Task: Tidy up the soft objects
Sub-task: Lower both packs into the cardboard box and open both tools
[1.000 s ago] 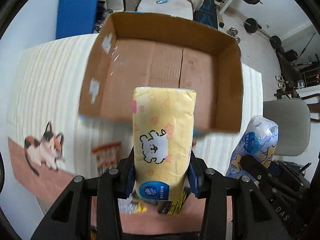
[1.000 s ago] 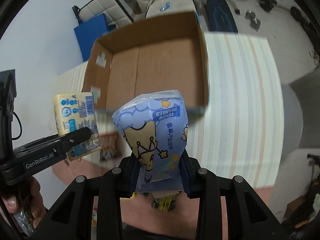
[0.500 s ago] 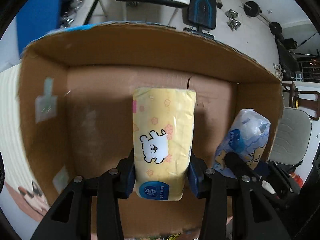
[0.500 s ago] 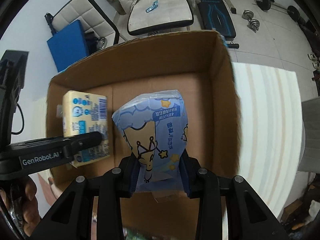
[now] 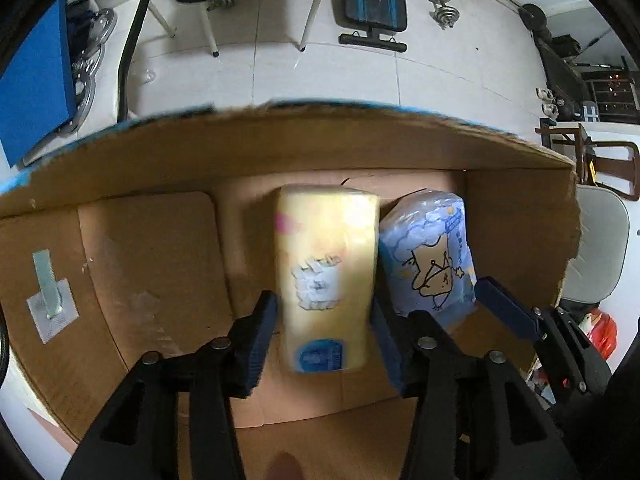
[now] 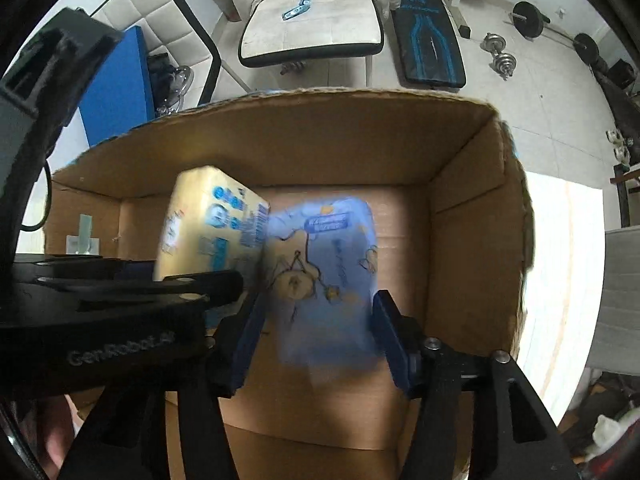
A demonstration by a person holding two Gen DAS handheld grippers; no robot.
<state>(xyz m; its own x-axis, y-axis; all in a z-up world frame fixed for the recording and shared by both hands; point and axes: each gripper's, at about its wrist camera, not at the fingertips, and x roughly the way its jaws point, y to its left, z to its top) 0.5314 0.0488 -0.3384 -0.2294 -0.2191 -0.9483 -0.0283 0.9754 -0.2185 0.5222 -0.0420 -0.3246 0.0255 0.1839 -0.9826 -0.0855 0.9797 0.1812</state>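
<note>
Inside the cardboard box, the left gripper and right gripper stood spread apart around the blurred, apparently dropping yellow pack and blue pack, 2 packs side by side, so the release step seemed underway, and withdrawal looked next.

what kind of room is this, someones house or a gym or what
Most likely a room in a home that doubles as a workout space. Dumbbells and a weight bench sit on the white tiled floor, next to a white padded chair with a coat over its back.
</note>
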